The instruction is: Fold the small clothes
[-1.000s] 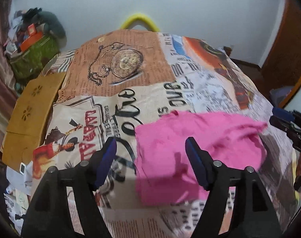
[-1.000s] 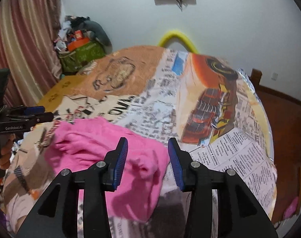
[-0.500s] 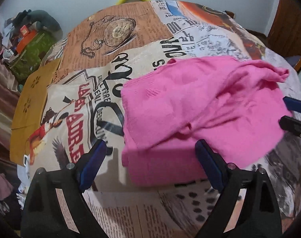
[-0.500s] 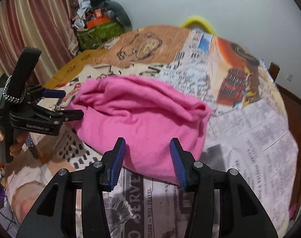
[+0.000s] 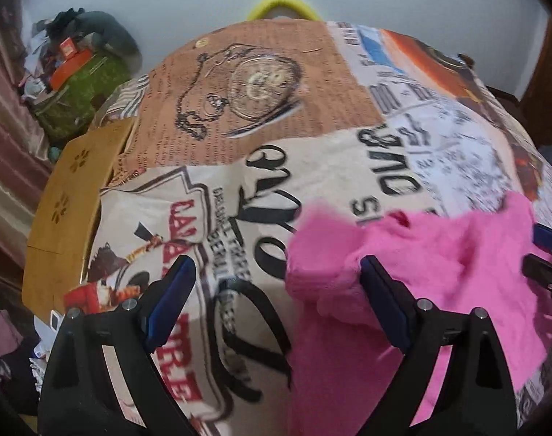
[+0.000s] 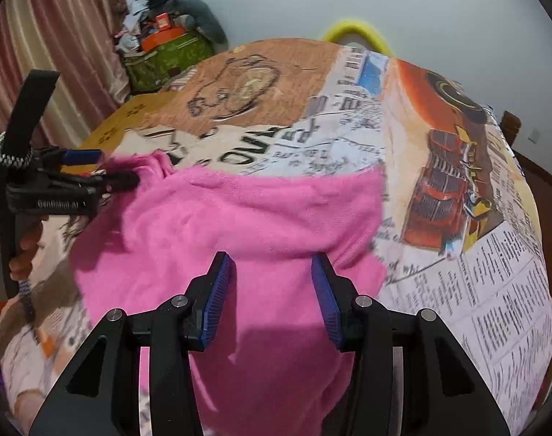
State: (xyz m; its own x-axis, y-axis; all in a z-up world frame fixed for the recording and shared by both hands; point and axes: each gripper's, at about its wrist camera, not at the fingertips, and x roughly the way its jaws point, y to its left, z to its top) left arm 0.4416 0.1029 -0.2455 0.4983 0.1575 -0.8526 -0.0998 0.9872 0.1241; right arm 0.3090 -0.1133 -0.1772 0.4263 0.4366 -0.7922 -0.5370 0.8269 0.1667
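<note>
A pink knit garment [image 6: 247, 218] lies rumpled on a table covered with a newspaper-print cloth [image 6: 494, 290]. It also shows in the left wrist view [image 5: 439, 265] at the right. My left gripper [image 5: 276, 298] is open, its right finger over the garment's left edge and its left finger over bare cloth. It shows in the right wrist view [image 6: 94, 170] at the garment's far left corner. My right gripper [image 6: 272, 298] is open and empty, low over the garment's near right part. Its tips show at the right edge of the left wrist view [image 5: 547, 254].
A yellow wooden stool or board [image 5: 68, 203] stands by the table's left edge. A green bag with clutter [image 6: 167, 58] sits by the curtain [image 6: 39, 54] at the back left. A yellow curved chair back [image 6: 356, 32] rises behind the table. White wall behind.
Both grippers have shifted over the garment. The pink garment has been pulled and spread, its left corner drawn out toward my left gripper. The frames are motion-blurred.
</note>
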